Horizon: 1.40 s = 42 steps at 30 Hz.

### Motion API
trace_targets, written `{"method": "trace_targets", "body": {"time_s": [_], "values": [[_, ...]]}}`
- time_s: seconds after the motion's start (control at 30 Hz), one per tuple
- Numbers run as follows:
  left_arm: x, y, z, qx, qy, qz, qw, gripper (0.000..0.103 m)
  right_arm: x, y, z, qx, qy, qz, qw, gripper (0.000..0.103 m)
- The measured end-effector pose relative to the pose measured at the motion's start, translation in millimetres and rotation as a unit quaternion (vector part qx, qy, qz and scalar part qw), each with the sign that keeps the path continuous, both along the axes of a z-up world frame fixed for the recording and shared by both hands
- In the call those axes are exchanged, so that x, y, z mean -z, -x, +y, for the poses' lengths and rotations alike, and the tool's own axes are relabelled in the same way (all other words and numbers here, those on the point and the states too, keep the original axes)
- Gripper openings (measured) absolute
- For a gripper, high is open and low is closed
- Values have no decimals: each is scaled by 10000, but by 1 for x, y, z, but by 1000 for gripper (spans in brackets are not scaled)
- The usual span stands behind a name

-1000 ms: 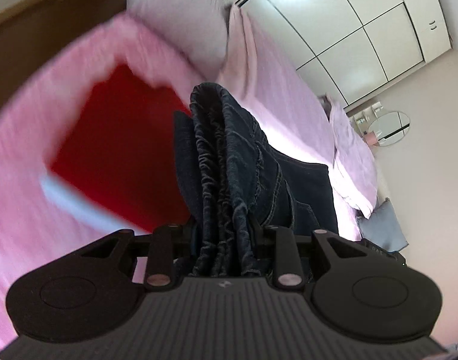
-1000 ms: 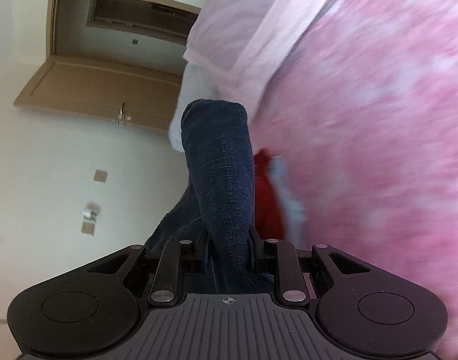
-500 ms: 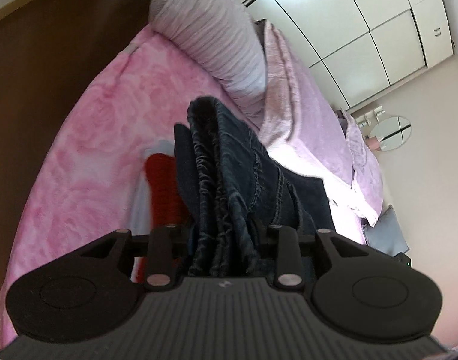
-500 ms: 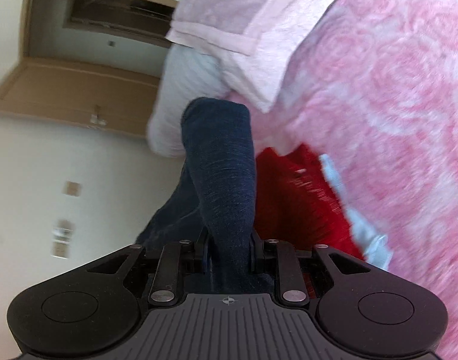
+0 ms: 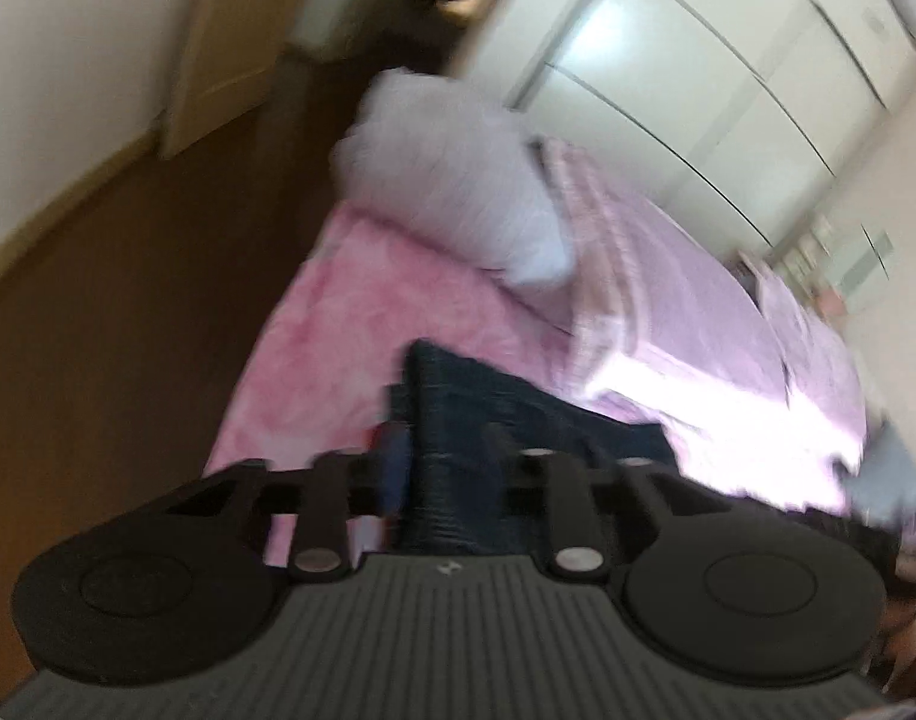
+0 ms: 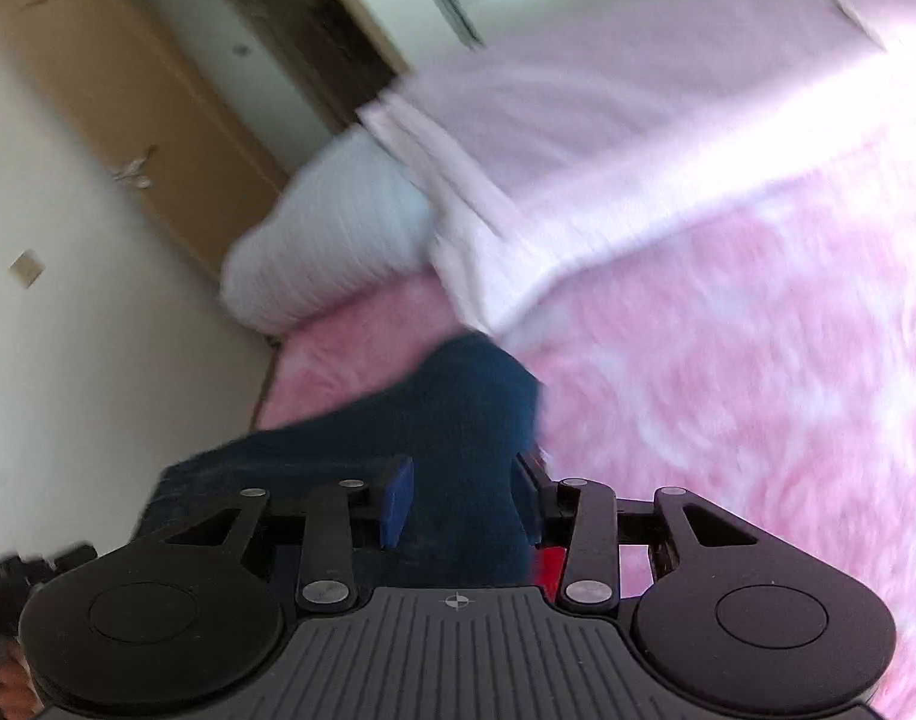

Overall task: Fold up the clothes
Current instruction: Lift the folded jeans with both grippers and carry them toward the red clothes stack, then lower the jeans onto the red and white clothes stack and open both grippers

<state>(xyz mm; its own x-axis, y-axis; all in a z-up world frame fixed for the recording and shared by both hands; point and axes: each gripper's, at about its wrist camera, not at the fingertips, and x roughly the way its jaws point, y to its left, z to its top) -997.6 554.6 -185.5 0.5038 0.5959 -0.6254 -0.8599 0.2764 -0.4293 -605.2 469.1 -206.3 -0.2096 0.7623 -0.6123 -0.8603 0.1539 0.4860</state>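
Both views are motion-blurred. The left wrist view alone shows the wardrobe (image 5: 697, 90) at 1 o'clock, the brown floor (image 5: 128, 330) at 9 o'clock and the far length of the bed (image 5: 338, 312) running toward 3 o'clock. The right wrist view alone shows the wooden door (image 6: 128, 120) with its handle at 10 o'clock, a red cloth (image 6: 550, 567) low behind the right claw's finger, and a dark blurred shape in the corner at 8 o'clock that cannot be made out. Both show the grey pillow (image 5: 452, 180) beside a pale pink quilt (image 5: 667, 276) at 12 o'clock.

The left claw (image 5: 443, 480) has its fingers parted part-way, and the jeans (image 5: 452, 420) fill the gap between them, bunched and dark; from there the denim spreads toward 3 o'clock over the pink bed. The blur hides whether the fingers press the cloth.

The right claw (image 6: 463, 498) is also part-way open, a fold of jeans (image 6: 458, 420) standing between its blue pads (image 6: 398, 501); a slight gap shows beside the left pad, so a firm grip cannot be told. More denim trails toward 9 o'clock off the bed edge.

No writing is readable; each claw body bears only a small crosshair mark.
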Motion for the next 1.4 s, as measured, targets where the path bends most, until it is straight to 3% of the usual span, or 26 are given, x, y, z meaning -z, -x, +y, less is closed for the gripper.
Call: {"method": "trace_targets", "body": {"time_s": [0.07, 0.17, 0.27, 0.43, 0.5, 0.57, 0.67, 0.8, 0.93, 1.07, 1.13, 1.23, 1.33, 1.4], "values": [[-10, -16, -11, 284, -205, 317, 9989, 6, -7, 32, 5, -504, -109, -378, 9980, 40], [17, -31, -25, 445, 75, 770, 9960, 1, -11, 82, 12, -1247, -228, -997, 9869, 40], [51, -34, -41, 322, -14, 1128, 9931, 0, 4, 120, 7, -1700, -231, -1511, 9735, 40], [86, -13, -45, -221, 114, 685, 9973, 1, 46, 152, -7, -2115, -212, -2123, 9538, 40], [90, -13, -42, -263, 99, 734, 9969, 1, 54, 159, -11, -2182, -331, -2339, 9469, 39], [90, -20, -37, -243, 12, 935, 9953, 1, 55, 161, -7, -2186, -263, -2288, 9483, 40], [88, -20, -31, -331, 162, 865, 9956, 1, 46, 155, -6, -2153, -166, -2171, 9520, 40], [62, -22, -39, -269, 112, 890, 9956, 1, 33, 148, -5, -2109, -38, -2014, 9565, 40], [39, -22, -53, -264, -42, 657, 9975, 2, 9, 140, -27, -2083, -178, -1771, 9617, 40], [56, -35, -54, -70, 122, 1044, 9944, 5, 19, 152, -41, -2416, 66, -1944, 9507, 40], [59, -33, -53, -87, 169, 1025, 9946, 6, 37, 162, -40, -2609, 312, -2163, 9403, 40], [58, -32, -54, -101, 208, 1021, 9945, 7, 40, 171, -45, -2775, 187, -2517, 9270, 40], [47, -31, -58, -90, 189, 1063, 9941, 6, 25, 156, -44, -2439, 302, -2193, 9442, 40], [53, -33, -58, -72, 274, 1148, 9930, 6, 29, 149, -45, -2370, 516, -2243, 9438, 40]]}}
